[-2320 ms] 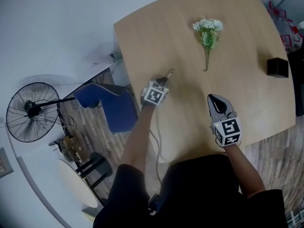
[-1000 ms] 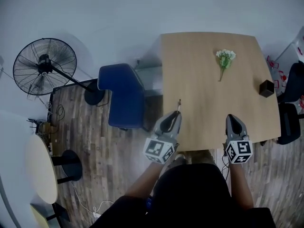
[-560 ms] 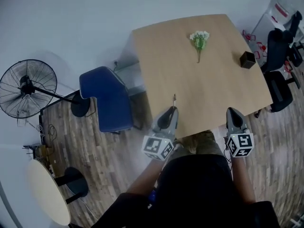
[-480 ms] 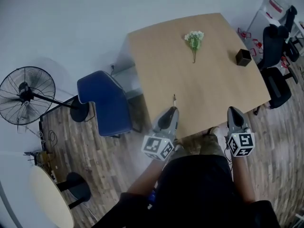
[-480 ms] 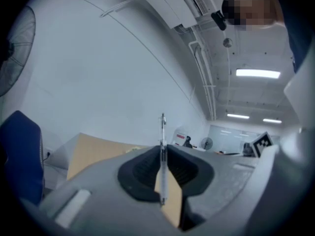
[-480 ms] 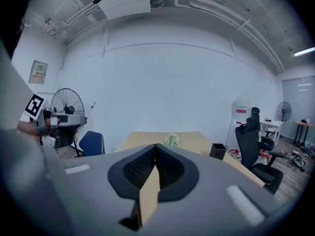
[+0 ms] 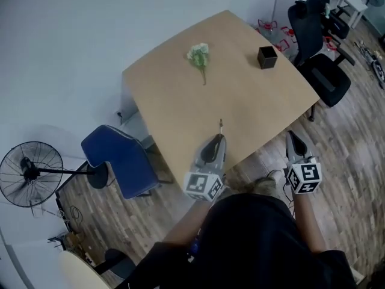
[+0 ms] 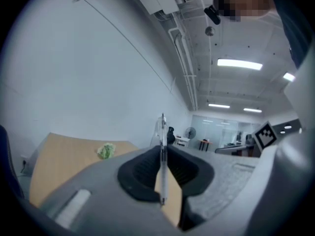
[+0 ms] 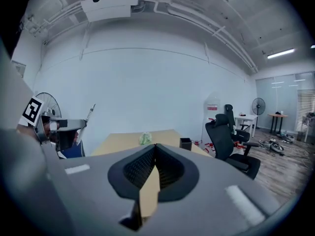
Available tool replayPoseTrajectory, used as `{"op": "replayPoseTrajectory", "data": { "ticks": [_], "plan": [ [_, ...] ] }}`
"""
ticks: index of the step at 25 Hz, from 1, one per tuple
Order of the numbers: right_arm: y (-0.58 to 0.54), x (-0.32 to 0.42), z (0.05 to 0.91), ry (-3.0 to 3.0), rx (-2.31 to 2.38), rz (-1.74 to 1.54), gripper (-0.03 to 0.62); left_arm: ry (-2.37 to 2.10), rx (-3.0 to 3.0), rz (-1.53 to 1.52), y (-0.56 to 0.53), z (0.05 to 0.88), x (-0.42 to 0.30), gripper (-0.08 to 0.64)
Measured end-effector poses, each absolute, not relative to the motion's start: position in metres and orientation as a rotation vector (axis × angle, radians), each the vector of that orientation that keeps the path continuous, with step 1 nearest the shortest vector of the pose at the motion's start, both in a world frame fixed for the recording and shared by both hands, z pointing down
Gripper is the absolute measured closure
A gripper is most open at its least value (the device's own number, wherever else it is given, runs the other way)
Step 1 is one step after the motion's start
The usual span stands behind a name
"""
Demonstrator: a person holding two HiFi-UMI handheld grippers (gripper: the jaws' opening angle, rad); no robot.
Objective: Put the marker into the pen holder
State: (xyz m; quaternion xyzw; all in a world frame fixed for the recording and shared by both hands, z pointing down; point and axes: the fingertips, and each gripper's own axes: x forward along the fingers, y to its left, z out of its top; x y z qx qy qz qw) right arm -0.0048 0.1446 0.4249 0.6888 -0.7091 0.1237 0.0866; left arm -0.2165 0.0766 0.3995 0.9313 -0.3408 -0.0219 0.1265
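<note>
At the near edge of the counter (image 7: 180,107), the left tool (image 7: 218,138) pinches the marker (image 7: 221,125) between its jaws, and the thin shaft pokes past the tips toward 12 o'clock. The right tool (image 7: 290,136) hangs off the counter's edge at 3 o'clock from the left one, jaws pressed together on nothing. The black pen holder (image 7: 267,57) stands at 1 o'clock, well apart from the marker, with a flower sprig (image 7: 199,56) at 12.

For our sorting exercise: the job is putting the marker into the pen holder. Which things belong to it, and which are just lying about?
Belong: marker, clamped in the left gripper; pen holder.
Lying about: flowers, blue chair, fan.
</note>
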Motion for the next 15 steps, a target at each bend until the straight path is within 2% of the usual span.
{"op": "replayPoseTrajectory", "data": {
  "ticks": [8, 15],
  "plan": [
    [0.164, 0.110, 0.424, -2.071, 2.138, 0.370, 0.591, -0.878, 2.783, -0.019, 0.083, 0.399, -0.075, 0.515],
    [0.165, 0.187, 0.421, -2.118, 2.129, 0.384, 0.591, -0.874, 2.800, 0.014, 0.083, 0.396, 0.022, 0.515]
  ]
}}
